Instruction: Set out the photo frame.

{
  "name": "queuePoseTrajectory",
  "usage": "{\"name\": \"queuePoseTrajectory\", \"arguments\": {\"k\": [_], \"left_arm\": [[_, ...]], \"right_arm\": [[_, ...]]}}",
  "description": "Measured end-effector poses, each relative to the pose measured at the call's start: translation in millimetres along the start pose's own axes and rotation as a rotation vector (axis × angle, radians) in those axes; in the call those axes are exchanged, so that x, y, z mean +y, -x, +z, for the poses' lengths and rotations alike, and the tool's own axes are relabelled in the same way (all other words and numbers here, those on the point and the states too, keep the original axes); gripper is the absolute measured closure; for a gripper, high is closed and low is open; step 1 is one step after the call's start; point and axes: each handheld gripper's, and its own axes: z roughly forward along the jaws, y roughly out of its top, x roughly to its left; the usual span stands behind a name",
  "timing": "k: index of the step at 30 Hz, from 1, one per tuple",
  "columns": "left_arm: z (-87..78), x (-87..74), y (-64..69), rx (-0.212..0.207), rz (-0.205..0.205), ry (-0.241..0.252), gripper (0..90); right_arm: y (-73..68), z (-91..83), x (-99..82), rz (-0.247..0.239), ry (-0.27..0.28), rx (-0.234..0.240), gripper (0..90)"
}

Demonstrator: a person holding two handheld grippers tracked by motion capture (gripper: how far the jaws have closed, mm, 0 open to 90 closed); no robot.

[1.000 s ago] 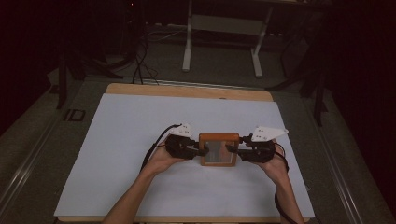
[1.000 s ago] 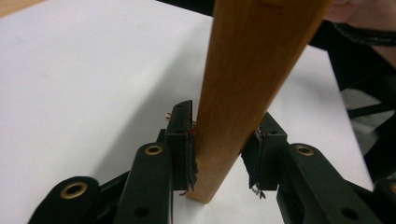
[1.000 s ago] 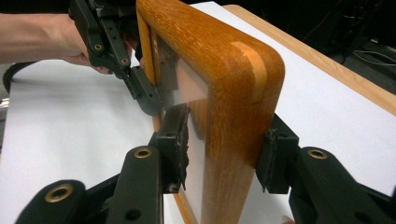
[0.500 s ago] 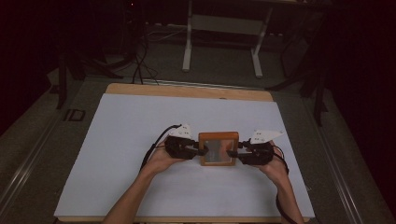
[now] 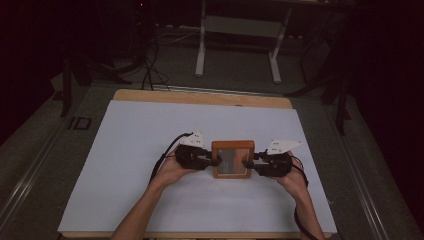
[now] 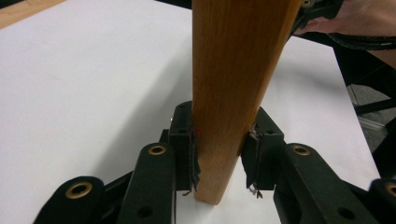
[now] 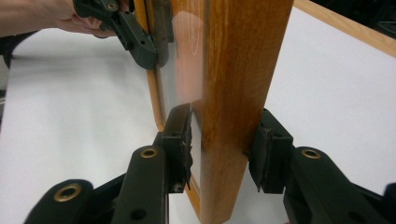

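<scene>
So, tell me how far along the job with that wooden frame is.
Done: the left gripper is clamped on one side rail of the wooden frame. In hand: the right gripper has just been closing on the opposite rail, pads about touching. Left: firming that grip and moving the frame across the white table cover.

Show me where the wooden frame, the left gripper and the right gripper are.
wooden frame (image 5: 232, 145): high view, its far wooden rail.
left gripper (image 5: 218, 161): high view, between its jaw tips at the frame's left rail.
right gripper (image 5: 246, 164): high view, between its jaw tips at the frame's right rail.
</scene>
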Motion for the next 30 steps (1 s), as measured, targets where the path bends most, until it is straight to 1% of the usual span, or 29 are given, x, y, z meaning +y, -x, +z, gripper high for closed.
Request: {"name": "queuePoseTrajectory", "arguments": {"k": [5, 6, 8, 10, 11, 14, 16, 19, 21, 23, 24, 25, 28, 29, 30], "left_arm": [[-12.3, -0.6, 0.4, 0.003, -0.013, 0.02, 68.6], [-12.3, -0.6, 0.4, 0.003, -0.013, 0.02, 68.5], [-19.4, -1.7, 1.1, 0.011, -0.018, 0.023, 68.4], [-19.4, -1.7, 1.1, 0.011, -0.018, 0.023, 68.3], [-25.7, -3.6, 1.8, 0.016, -0.033, 0.034, 68.2], [-33.0, -5.9, 1.2, 0.023, -0.053, 0.035, 67.4], [-38.2, -8.7, 1.3, 0.028, -0.075, 0.039, 67.0], [-45.3, -12.9, 1.9, 0.036, -0.091, 0.034, 66.6], [-51.4, -17.6, 1.8, 0.043, -0.11, 0.032, 66.2], [-53.3, -19.5, 1.2, 0.046, -0.113, 0.033, 65.7], [-57.6, -25.4, -0.9, 0.052, -0.138, 0.038, 65.7], [-59.2, -27.9, -1.9, 0.056, -0.151, 0.041, 65.0], [-61.3, -34.6, -3.9, 0.058, -0.18, 0.041, 64.5], [-60.8, -36.1, -4.4, 0.06, -0.186, 0.036, 64.4], [-60.5, -37.9, -4.8, 0.064, -0.189, 0.044, 64.2]], "right_arm": [[-2.5, 4.7, 2.6, 0.017, 0.031, 0.028, 63.0], [-3.4, 5.6, 4.0, 0.02, 0.034, 0.028, 63.1], [-5.4, 7.9, 7.1, 0.016, 0.038, 0.029, 63.0], [-6.5, 9.0, 8.3, 0.016, 0.041, 0.031, 63.0], [-8.6, 11.5, 10.6, 0.023, 0.047, 0.034, 63.1], [-11.9, 15.9, 13.5, 0.036, 0.051, 0.04, 63.2], [-14.6, 19.7, 15.6, 0.045, 0.052, 0.044, 63.3], [-18.6, 27.3, 17.9, 0.068, 0.051, 0.06, 63.4], [-21.2, 33.0, 18.8, 0.083, 0.049, 0.071, 63.6], [-22.3, 36.1, 19.2, 0.089, 0.049, 0.079, 63.8], [-22.9, 38.5, 19.5, 0.092, 0.048, 0.083, 64.0], [-24.3, 46.2, 20.3, 0.107, 0.039, 0.097, 64.4], [-24.4, 54.4, 19.7, 0.127, 0.034, 0.112, 64.5], [-24.7, 57.1, 19.0, 0.134, 0.027, 0.115, 64.5], [-24.8, 58.7, 18.5, 0.133, 0.02, 0.114, 64.2]]}}
